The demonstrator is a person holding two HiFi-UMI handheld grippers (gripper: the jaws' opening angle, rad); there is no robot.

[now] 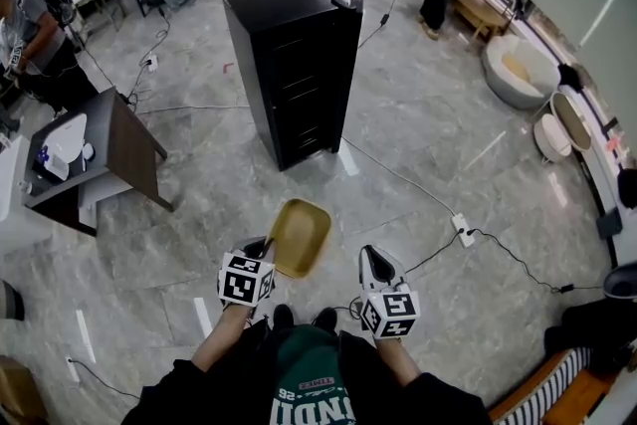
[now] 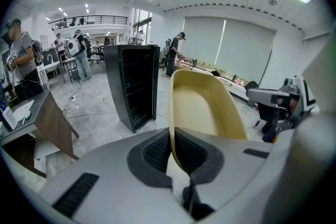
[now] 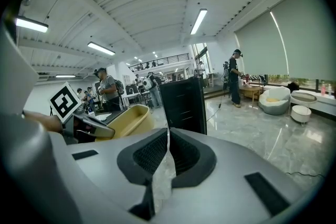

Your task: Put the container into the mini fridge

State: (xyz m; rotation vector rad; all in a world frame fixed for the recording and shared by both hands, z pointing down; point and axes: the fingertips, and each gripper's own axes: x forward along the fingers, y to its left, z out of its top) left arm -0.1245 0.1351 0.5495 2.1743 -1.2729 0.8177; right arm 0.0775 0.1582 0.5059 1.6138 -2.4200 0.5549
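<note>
- The left gripper (image 1: 262, 248) has its jaws closed tight on the rim of a shallow tan container (image 1: 301, 236), which it holds out in the air above the grey tiled floor (image 1: 418, 154).
- In the left gripper view the thin edge of the container (image 2: 206, 105) runs straight down into the dark pads, and the tub stands tilted on its side with its hollow facing right.
- The right gripper (image 1: 374, 261) is just beside the container, apart from it. In the right gripper view its jaws are pressed together with nothing held between them.
- The mini fridge (image 1: 295, 65) is a tall black cabinet standing on the floor well ahead of both grippers, and the container is nowhere near it.
- Shelves show as lines across the front of the fridge (image 2: 131, 86). I cannot tell whether its door is open.
- From the right gripper (image 3: 168, 152) the container (image 3: 125, 119) shows at the left and the fridge (image 3: 184, 102) stands straight ahead.
- A white power strip (image 1: 463, 230) lies on the floor to the right with its cord trailing off.
- A brown desk (image 1: 124, 146) stands at the left, and several people stand around the far edges of the room.
</note>
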